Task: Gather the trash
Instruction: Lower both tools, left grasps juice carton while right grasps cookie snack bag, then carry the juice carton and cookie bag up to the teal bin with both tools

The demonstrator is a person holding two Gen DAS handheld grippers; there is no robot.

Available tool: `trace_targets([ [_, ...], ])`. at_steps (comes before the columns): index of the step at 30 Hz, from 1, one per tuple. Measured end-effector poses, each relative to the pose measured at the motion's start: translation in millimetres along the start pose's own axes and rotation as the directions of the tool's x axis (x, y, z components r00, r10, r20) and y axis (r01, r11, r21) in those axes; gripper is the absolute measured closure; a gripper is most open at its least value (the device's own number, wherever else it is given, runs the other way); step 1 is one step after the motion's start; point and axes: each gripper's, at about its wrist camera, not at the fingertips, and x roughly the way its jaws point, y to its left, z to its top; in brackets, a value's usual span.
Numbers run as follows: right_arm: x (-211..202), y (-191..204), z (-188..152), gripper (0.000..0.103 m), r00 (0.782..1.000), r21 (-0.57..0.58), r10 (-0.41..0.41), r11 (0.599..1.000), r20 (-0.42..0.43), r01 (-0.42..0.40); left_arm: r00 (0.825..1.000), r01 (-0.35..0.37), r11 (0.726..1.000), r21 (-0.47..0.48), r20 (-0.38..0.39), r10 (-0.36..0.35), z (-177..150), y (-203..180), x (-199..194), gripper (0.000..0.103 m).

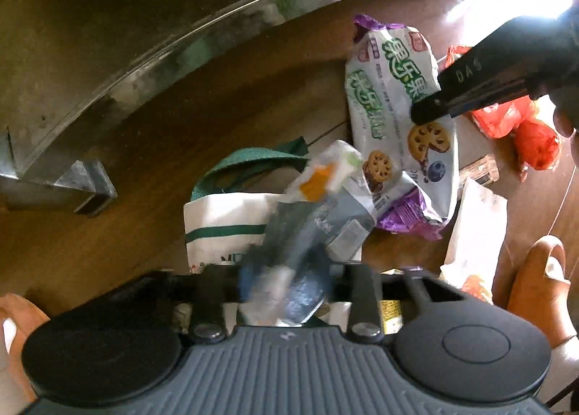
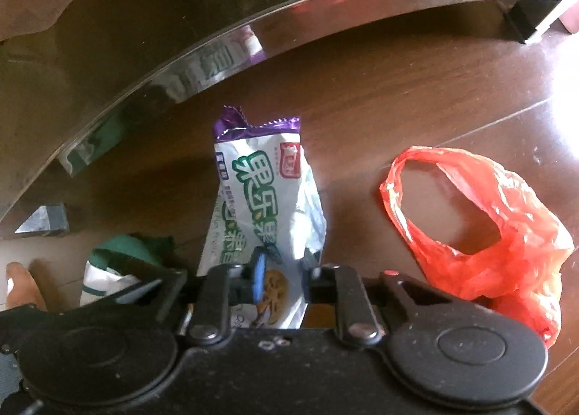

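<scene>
Floor, by the steel rail | right hand-held gripper (image 2: 280,272) clamped on biscuit wrapper (image 2: 264,198) — its length running straight ahead | left hand-held gripper (image 1: 286,281) grasping grey packet (image 1: 311,230) — over tote bag (image 1: 220,223).

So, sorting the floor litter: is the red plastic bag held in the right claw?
No, the red plastic bag lies loose on the floor beside the right claw.

Right claw (image 2: 280,270) pinches biscuit wrapper (image 2: 264,190) beside red bag (image 2: 506,234).
</scene>
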Motion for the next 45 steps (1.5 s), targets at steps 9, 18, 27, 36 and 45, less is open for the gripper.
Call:
trace_targets([
  [9, -46.7, 15.2, -8.8, 0.103, 0.999, 0.063, -0.032, 0.998, 0.04, 0.03, 0.999, 0.044, 0.989, -0.139, 0.025, -0.041, -0.9, 3.6, -33.1, 0.097],
  [18, -134.1, 25.4, -29.2, 0.103, 0.994, 0.085, -0.071, 0.994, 0.081, 0.064, 0.994, 0.057, 0.978, -0.202, 0.101, -0.037, -6.8, -1.3, -107.8, 0.098],
  [27, -256.7, 40.6, -76.6, 0.103, 0.976, 0.039, -0.019, 0.999, 0.216, 0.011, 0.97, 0.061, 0.966, -0.253, 0.244, 0.002, -42.0, -18.1, -226.0, 0.098],
  [36, -399.3, 59.5, -139.9, 0.103, 0.876, -0.104, 0.121, 0.991, 0.468, -0.081, 0.893, 0.098, 0.938, -0.332, 0.445, 0.064, -92.9, -36.9, -352.7, 0.097],
  [45, -505.8, 91.7, -172.7, 0.103, 0.72, -0.274, 0.242, 0.959, 0.65, -0.075, 0.743, 0.124, 0.927, -0.353, 0.652, 0.149, -116.8, -38.2, -478.5, 0.097],
])
